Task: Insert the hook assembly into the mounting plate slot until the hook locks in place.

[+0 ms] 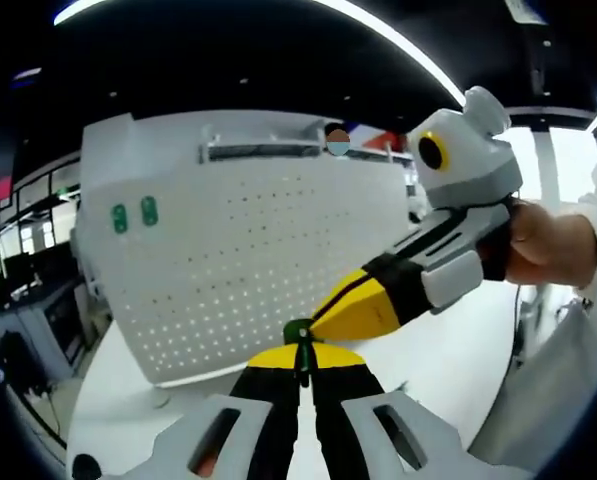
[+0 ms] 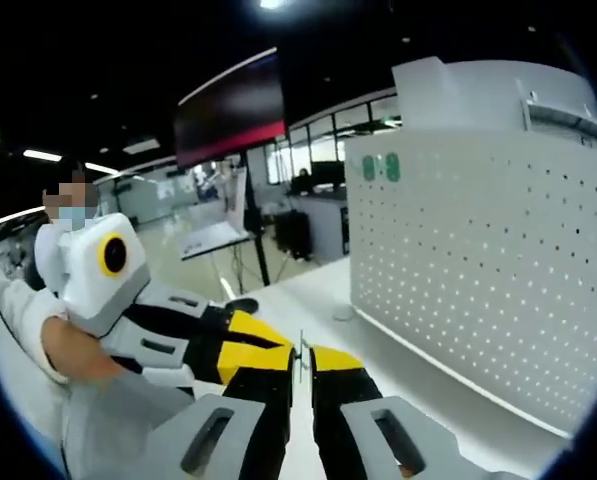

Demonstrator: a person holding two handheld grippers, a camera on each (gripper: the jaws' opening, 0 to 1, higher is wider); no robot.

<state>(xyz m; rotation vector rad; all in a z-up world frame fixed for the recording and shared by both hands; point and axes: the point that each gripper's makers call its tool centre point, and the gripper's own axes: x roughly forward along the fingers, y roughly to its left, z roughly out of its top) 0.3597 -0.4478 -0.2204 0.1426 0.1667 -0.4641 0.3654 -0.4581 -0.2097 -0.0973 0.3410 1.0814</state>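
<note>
The hook assembly (image 1: 298, 331) is a small dark green piece sitting at the tips of my left gripper (image 1: 300, 354), whose yellow-tipped jaws are shut on it. My right gripper (image 1: 323, 314) reaches in from the right, held by a hand, with its closed tip touching the same piece. In the right gripper view, my right gripper (image 2: 301, 360) is shut on a thin grey part of the hook assembly (image 2: 300, 352), and the left gripper (image 2: 278, 343) meets it from the left. The mounting plate (image 1: 268, 250) is a white perforated board standing just behind; it is also in the right gripper view (image 2: 498, 270).
Two green hooks (image 1: 134, 214) hang at the board's upper left, seen too in the right gripper view (image 2: 379, 166). The board stands on a white table (image 1: 448, 360). A person's sleeve (image 2: 18, 300) is at the left. Office desks and screens lie beyond.
</note>
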